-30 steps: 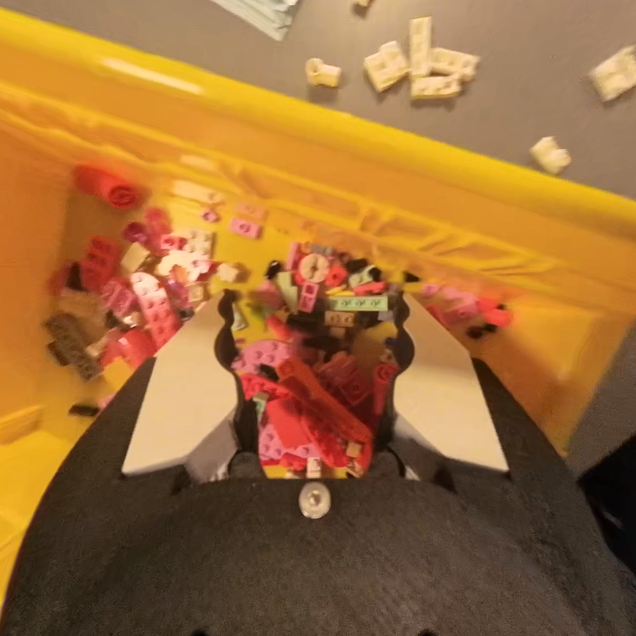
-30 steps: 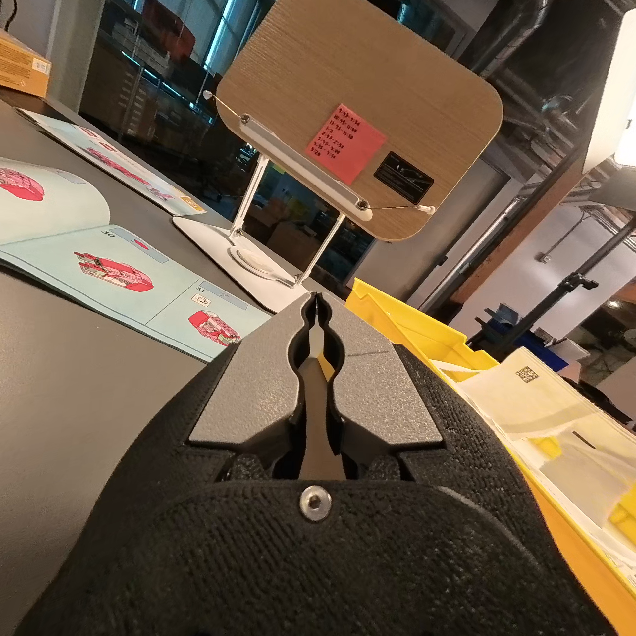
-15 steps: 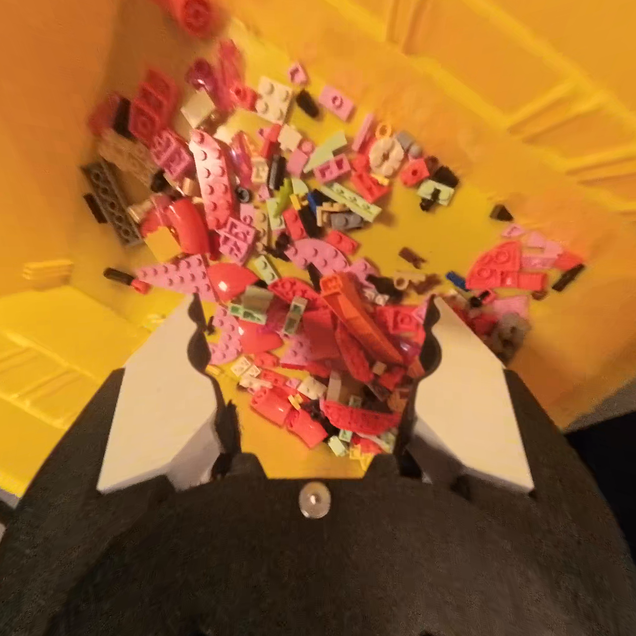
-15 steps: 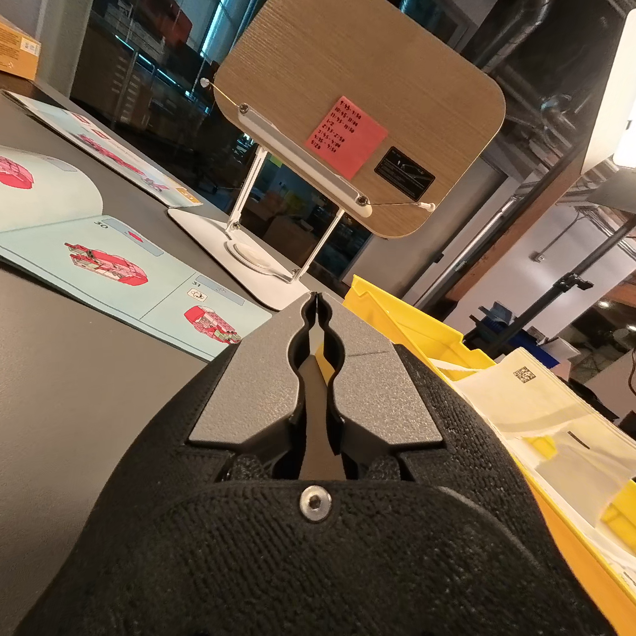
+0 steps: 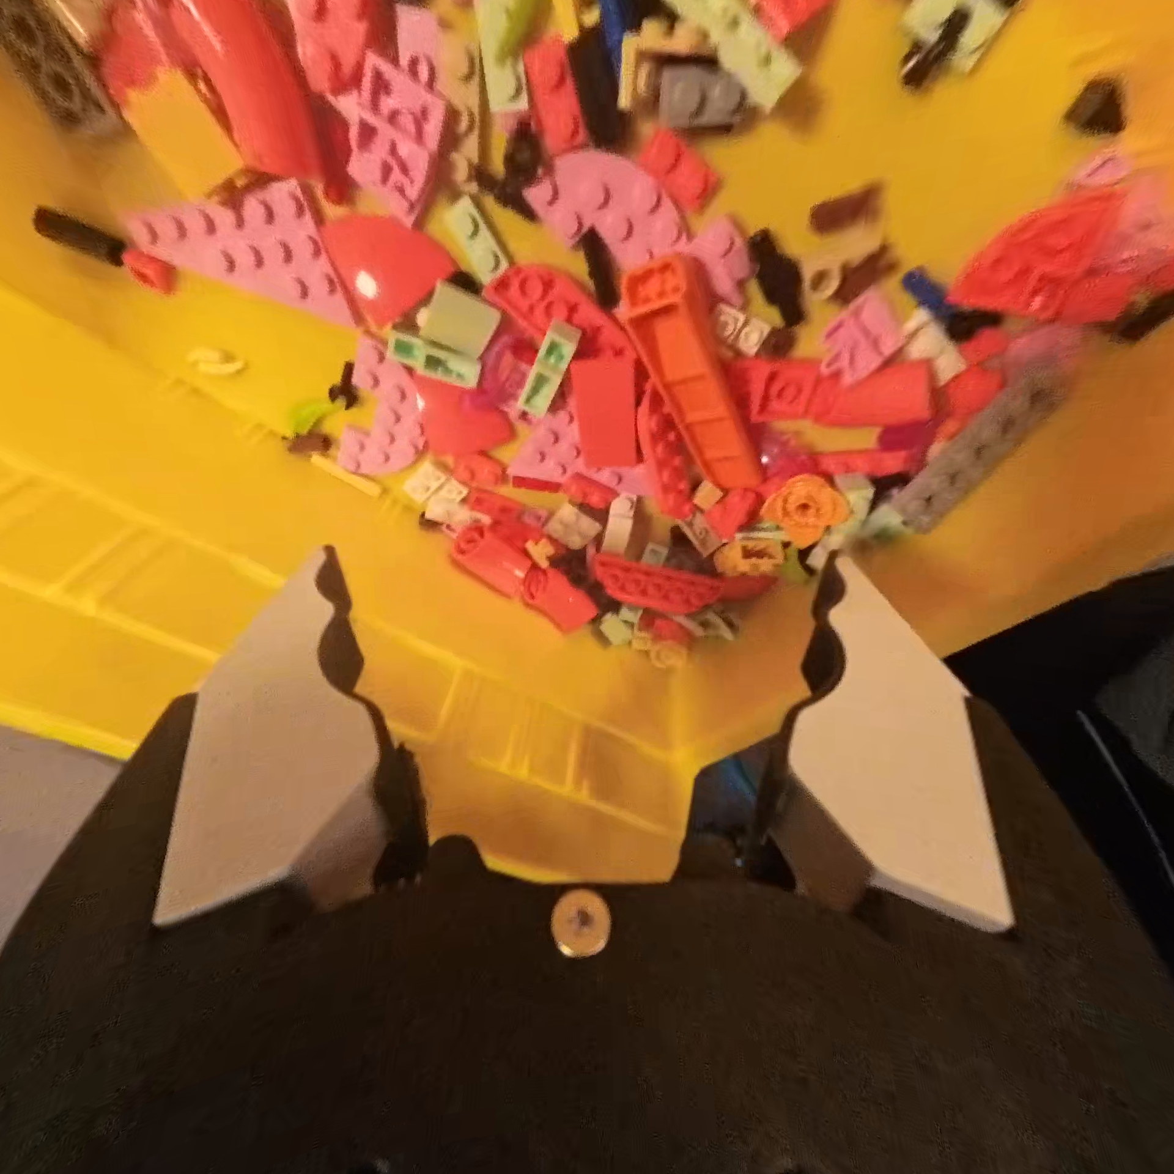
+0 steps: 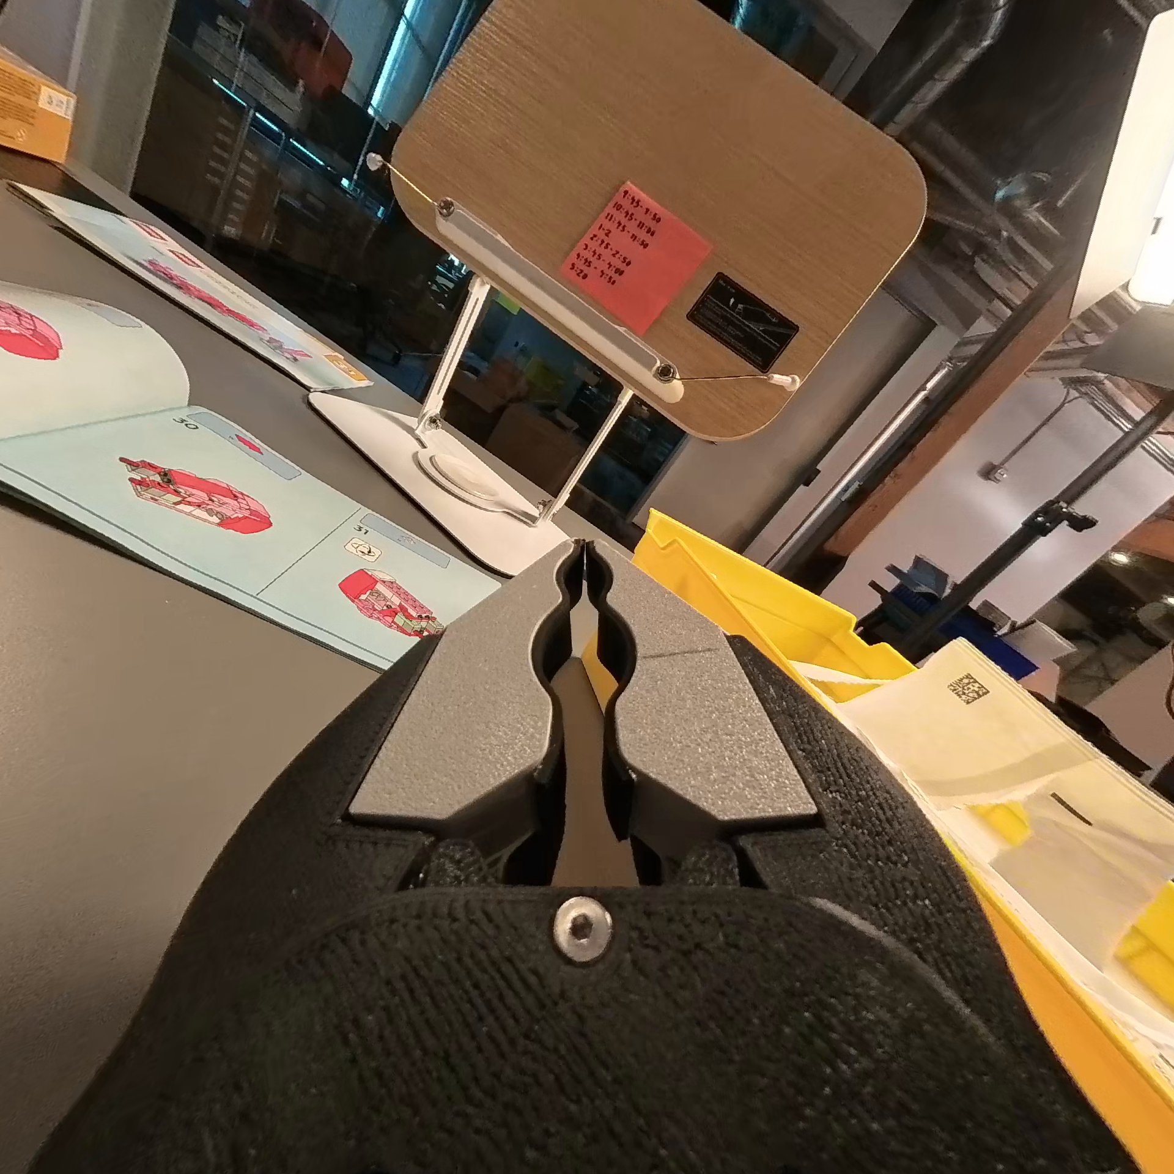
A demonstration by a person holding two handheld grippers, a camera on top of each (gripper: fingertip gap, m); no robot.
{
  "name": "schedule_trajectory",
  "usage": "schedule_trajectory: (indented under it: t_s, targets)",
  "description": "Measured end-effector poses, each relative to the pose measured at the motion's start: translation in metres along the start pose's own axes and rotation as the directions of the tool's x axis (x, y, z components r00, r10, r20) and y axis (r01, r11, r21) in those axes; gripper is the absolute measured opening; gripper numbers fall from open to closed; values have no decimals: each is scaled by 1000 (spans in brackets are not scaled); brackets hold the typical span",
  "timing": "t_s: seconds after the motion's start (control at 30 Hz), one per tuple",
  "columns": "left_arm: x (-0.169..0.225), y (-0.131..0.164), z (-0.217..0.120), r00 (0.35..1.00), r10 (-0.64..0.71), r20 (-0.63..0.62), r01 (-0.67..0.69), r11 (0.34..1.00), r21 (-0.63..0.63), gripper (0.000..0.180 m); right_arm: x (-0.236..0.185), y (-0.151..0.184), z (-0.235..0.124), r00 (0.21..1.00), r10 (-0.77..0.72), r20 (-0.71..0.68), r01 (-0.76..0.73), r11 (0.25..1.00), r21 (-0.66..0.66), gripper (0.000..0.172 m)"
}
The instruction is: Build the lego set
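The left gripper [image 5: 578,565] hangs over a yellow bin [image 5: 190,572] with its jaws spread wide and nothing between them. Just past its fingertips lies a heap of small toy bricks [image 5: 572,381], mostly red and pink, with a few pale green, white and black ones mixed in (the view is blurred, so the small pieces are hard to tell apart). A long orange brick [image 5: 692,368] lies on top of the heap, an orange flower piece [image 5: 803,508] sits near the right fingertip, and a curved red plate [image 5: 661,581] lies at the near edge, closest to the jaws.

The right gripper [image 6: 583,545] rests low over a dark table [image 6: 127,730], its jaws clenched together on nothing. To its left lies an open instruction booklet [image 6: 190,495]. Beyond the fingertips stands a wooden book stand [image 6: 654,209] on a white base, with a red sticky note [image 6: 635,257] on it. To the right is another yellow bin [image 6: 762,610] holding pale paper bags [image 6: 985,762].
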State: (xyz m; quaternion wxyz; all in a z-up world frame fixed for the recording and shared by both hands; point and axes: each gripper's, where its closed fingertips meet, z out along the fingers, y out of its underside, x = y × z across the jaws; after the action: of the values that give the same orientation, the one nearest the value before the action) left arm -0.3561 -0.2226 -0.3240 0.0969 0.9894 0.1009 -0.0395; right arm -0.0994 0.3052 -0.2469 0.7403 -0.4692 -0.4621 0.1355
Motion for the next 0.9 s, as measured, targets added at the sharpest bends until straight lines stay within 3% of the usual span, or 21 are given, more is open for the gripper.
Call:
schedule_trajectory:
  t_s: [0.13, 0.23, 0.4, 0.53, 0.6, 0.7, 0.73, 0.83, 0.9]
  targets:
    - [-3, 20, 7, 993, 87, 79, -70, 979, -191, 146, 1, -1, 0, 1000, 9, -2, -9, 1000, 4, 0]
    - [-6, 16, 13, 982, 158, 100, -132, 965, -228, 147, 2, -1, -1, 1000, 16, -2, -16, 1000, 9, 0]
    - [-1, -40, 11, 953, 272, 132, -275, 961, 5, 143, 3, -2, -1, 1000, 30, -5, -30, 999, 16, 0]
    - [-25, -92, -15, 907, 232, 350, -325, 916, 235, 127, 4, -2, -2, 999, 35, -5, -35, 999, 19, 0]
    - [-35, -103, -27, 897, 202, 392, -337, 888, 313, 120, 4, -3, -2, 999, 36, -4, -36, 999, 21, 0]
    - [-30, -92, -33, 948, 169, 271, -260, 902, 345, 112, 4, -3, -2, 999, 40, -4, -40, 999, 24, 0]
    - [-27, -85, -34, 959, 172, 227, -243, 909, 338, 100, 4, -3, -2, 999, 43, -3, -43, 999, 25, 0]
    - [-18, -49, -29, 983, 149, 106, -168, 965, 199, 85, 4, -3, -2, 999, 47, 1, -47, 998, 28, 0]
    - [2, -17, -24, 994, 94, -58, -90, 994, 61, 60, 3, -4, -2, 999, 46, 3, -46, 998, 30, 0]
